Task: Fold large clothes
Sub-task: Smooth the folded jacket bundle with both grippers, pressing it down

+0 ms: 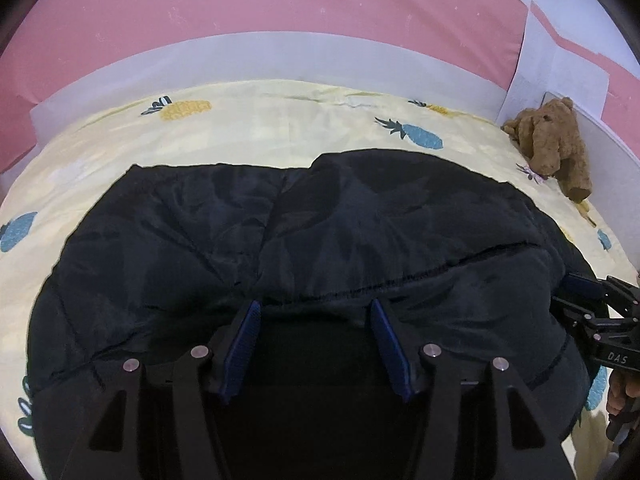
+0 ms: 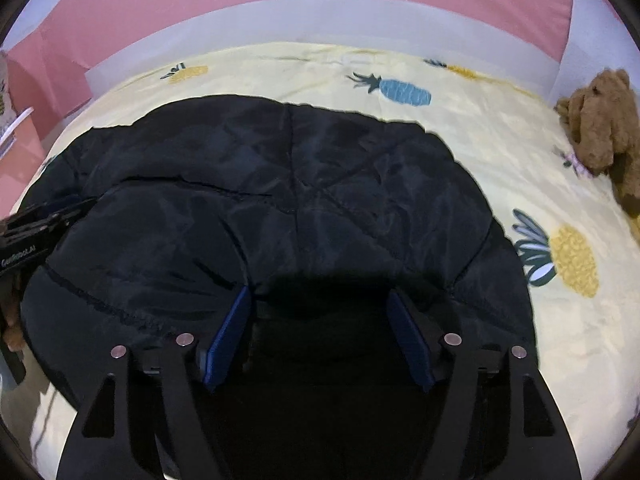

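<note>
A black quilted jacket [image 1: 320,220] [image 2: 280,184] lies spread over a yellow pineapple-print bedsheet [image 1: 260,128] [image 2: 500,140]. My left gripper [image 1: 315,303] sits at the jacket's near edge. A thick fold of the dark fabric bunches between its blue pads [image 1: 240,348], which stand well apart and appear to press on it. My right gripper [image 2: 318,290] is at the same near edge further right, its jaws wide, with dark fabric lying between the pads [image 2: 412,340] but not visibly pinched. Each gripper shows at the edge of the other's view: the right gripper [image 1: 584,292] and the left gripper [image 2: 60,210].
A brown plush toy [image 1: 552,144] [image 2: 600,128] lies on the sheet at the far right corner. A white bed frame [image 1: 240,56] and a pink wall run behind the bed. A hand [image 1: 624,392] holds the right gripper's handle at the frame edge.
</note>
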Motion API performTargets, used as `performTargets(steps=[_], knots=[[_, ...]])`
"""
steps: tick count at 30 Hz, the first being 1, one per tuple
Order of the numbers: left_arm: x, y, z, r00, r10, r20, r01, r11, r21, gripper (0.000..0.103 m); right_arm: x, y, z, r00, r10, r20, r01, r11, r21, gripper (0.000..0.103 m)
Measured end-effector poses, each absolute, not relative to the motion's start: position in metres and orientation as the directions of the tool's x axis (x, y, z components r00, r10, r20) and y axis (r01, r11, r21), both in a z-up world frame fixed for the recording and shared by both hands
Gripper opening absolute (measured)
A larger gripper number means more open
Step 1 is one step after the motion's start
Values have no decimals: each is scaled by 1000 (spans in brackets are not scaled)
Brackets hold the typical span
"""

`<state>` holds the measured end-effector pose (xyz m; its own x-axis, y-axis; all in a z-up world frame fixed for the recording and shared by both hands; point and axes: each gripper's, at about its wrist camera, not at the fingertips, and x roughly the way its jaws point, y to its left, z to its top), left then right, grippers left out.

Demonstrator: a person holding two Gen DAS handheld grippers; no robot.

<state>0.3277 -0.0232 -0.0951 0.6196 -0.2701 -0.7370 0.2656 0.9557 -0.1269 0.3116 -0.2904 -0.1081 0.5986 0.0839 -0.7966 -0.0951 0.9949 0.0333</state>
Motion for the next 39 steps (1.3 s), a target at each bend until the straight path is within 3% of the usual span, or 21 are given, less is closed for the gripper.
performTargets(steps=[9,12,16,21,26,32,39], knots=[[330,-13,-61,619,-276,-735,294,950,-109,57,310,-306,-66,634,34,-773,-68,998,-12,70],[352,9,-50,668,-188,-720,233,972,-38,57,332,-323,-68,614,25,-789,-31,999,8,70],[387,38,-74,634,-97,-767,140,990,-9,58,354,-341,-100,543,27,-839,-13,1000,23,70],[395,39,-98,639,-106,-762,138,990,-22,59,354,-343,-104,543,23,-840,9,999,33,70],[395,47,-70,665,-141,-733,160,986,-44,57,360,-349,-76,590,-18,-807,26,1000,-3,68],[421,61,-99,623,-122,-772,97,992,-79,58,388,-362,-111,545,-16,-838,65,998,23,68],[423,57,-108,630,-122,-767,93,992,-81,58,385,-361,-112,566,-37,-824,85,996,14,68]])
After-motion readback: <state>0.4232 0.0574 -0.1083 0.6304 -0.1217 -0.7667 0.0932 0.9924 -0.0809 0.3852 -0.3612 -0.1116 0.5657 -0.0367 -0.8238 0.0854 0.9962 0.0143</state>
